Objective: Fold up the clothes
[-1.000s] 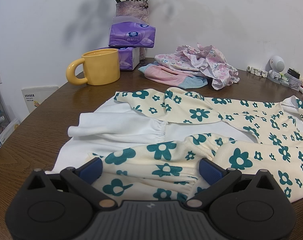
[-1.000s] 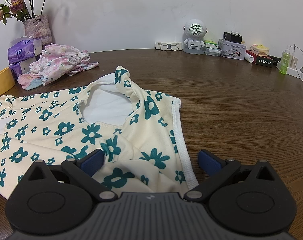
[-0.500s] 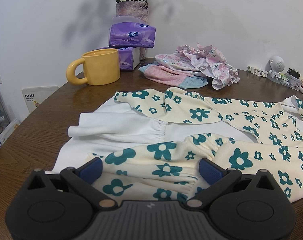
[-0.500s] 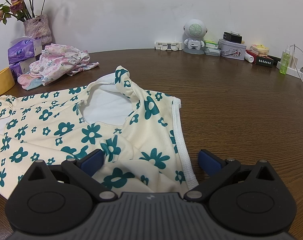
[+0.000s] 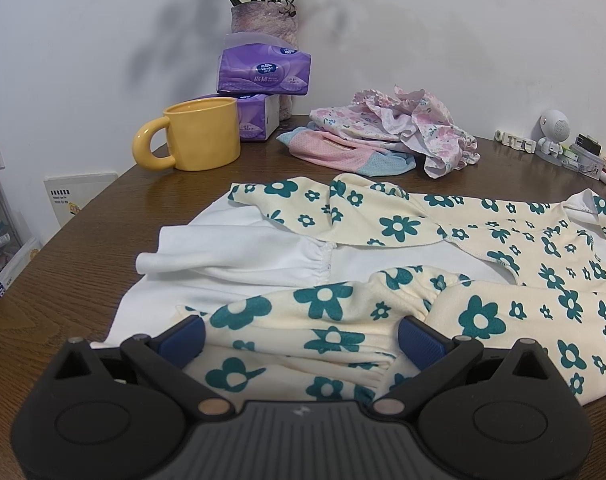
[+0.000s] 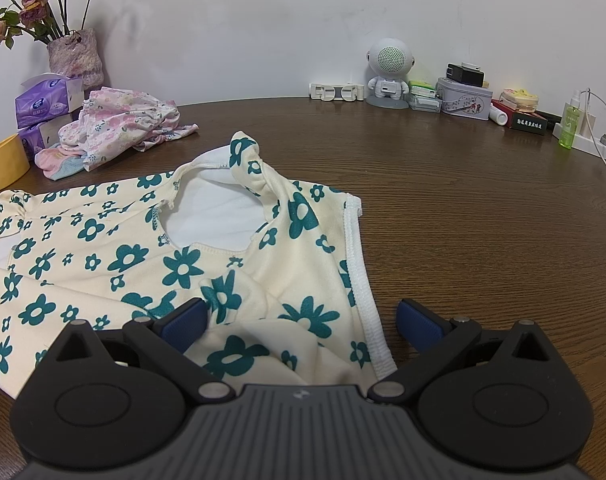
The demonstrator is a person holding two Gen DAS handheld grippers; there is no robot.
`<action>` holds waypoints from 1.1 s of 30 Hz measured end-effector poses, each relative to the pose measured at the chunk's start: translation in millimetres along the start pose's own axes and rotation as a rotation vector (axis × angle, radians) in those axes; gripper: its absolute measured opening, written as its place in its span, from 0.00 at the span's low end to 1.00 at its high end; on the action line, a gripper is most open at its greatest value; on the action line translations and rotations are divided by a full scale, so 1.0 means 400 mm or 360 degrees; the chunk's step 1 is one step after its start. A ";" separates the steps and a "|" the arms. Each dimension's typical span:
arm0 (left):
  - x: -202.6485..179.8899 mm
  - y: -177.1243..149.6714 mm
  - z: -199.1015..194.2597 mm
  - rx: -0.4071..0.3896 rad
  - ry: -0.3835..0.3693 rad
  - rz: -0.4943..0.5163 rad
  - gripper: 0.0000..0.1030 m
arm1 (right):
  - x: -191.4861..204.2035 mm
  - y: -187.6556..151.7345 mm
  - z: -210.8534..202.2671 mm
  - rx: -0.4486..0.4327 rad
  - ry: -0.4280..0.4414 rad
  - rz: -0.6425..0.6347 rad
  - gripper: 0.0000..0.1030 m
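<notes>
Currently I am looking along my left gripper, whose jaws are standing wide apart with a flowered sleeve lying between the blue pads and nothing pinched. Off to the left, a yellow mug is sitting near the table edge, with purple tissue packs stacked just behind it and a vase of flowers rising at the wall. Moving rightward, the cream dress with green flowers is lying spread across the brown wood, part of it turned back and showing white lining. Beyond it a pile of pink clothes is resting, well apart from my gripper.

Over on the other side, my right gripper is also gaping open, its left pad touching a bunched fold of the dress while the right pad is hanging over bare table just past the white hem. I am seeing the neckline opening ahead of it, and a small white robot figure is standing at the wall among boxes and a green bottle.
</notes>
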State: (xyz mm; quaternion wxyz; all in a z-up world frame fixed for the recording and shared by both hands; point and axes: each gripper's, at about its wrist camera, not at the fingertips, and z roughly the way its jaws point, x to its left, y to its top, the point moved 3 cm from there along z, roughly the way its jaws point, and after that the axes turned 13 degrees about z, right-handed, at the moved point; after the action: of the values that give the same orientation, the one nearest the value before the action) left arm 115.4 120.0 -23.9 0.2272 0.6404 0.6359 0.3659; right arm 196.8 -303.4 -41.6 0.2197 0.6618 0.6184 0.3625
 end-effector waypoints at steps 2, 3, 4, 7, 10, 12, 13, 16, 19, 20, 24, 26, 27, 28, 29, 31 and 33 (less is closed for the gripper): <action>-0.001 0.000 0.000 0.0000 0.0001 -0.0001 1.00 | 0.000 0.000 0.000 0.0000 -0.0001 -0.0001 0.99; -0.001 0.000 0.000 0.0001 0.0002 -0.0001 1.00 | 0.000 0.000 0.000 0.0000 -0.0002 -0.0001 0.99; -0.001 0.000 0.000 0.0001 0.0003 0.0000 1.00 | 0.001 -0.001 0.000 0.0000 -0.0003 -0.0002 0.99; -0.001 0.000 0.000 0.0003 0.0006 0.0000 1.00 | 0.001 0.000 0.000 0.0000 -0.0003 -0.0003 0.99; -0.001 0.001 0.001 0.0003 0.0006 0.0001 1.00 | 0.001 0.000 0.001 0.0000 -0.0007 -0.0002 0.99; -0.001 0.001 0.001 0.0003 0.0006 0.0001 1.00 | 0.002 0.000 0.002 0.0000 -0.0012 0.0000 0.99; -0.002 0.001 0.001 0.0003 0.0006 0.0002 1.00 | 0.002 0.001 0.003 -0.0001 -0.0014 0.0000 0.99; -0.001 0.001 0.001 0.0000 0.0002 -0.0001 1.00 | 0.003 0.001 0.003 -0.0002 -0.0020 -0.0001 0.99; 0.003 0.003 -0.001 -0.0006 -0.0005 -0.0004 1.00 | 0.002 0.002 0.001 -0.0003 -0.0018 0.0001 1.00; 0.005 0.004 -0.005 -0.0013 -0.0004 0.0001 0.99 | 0.001 0.003 0.000 -0.0001 -0.0017 0.0002 1.00; 0.007 0.030 -0.055 -0.0119 0.0026 0.0066 1.00 | 0.004 0.018 -0.049 -0.0087 -0.0035 -0.0006 1.00; -0.003 0.053 -0.090 -0.0198 0.0015 0.0107 1.00 | 0.013 0.025 -0.079 -0.0142 -0.0040 -0.0028 1.00; -0.013 0.064 -0.104 -0.0232 -0.0007 0.0133 1.00 | 0.026 0.027 -0.097 -0.0177 -0.0036 -0.0058 1.00; -0.027 0.075 -0.117 -0.0265 -0.0040 0.0161 1.00 | 0.038 0.029 -0.115 -0.0212 -0.0032 -0.0089 1.00; -0.045 0.085 -0.125 -0.0290 -0.0077 0.0195 1.00 | 0.054 0.029 -0.132 -0.0239 -0.0017 -0.0120 1.00; -0.092 0.101 -0.128 -0.0326 -0.0157 0.0280 1.00 | 0.098 0.025 -0.152 -0.0255 0.0057 -0.0183 1.00; -0.145 0.112 -0.118 -0.0337 -0.0220 0.0368 0.99 | 0.148 0.015 -0.161 -0.0238 0.0157 -0.0238 0.99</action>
State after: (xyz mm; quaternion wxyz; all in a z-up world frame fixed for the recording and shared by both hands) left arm 113.1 51.0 29.3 0.2930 0.7054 0.4987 0.4097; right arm 150.7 -256.4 16.6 0.2642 0.5768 0.6473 0.4225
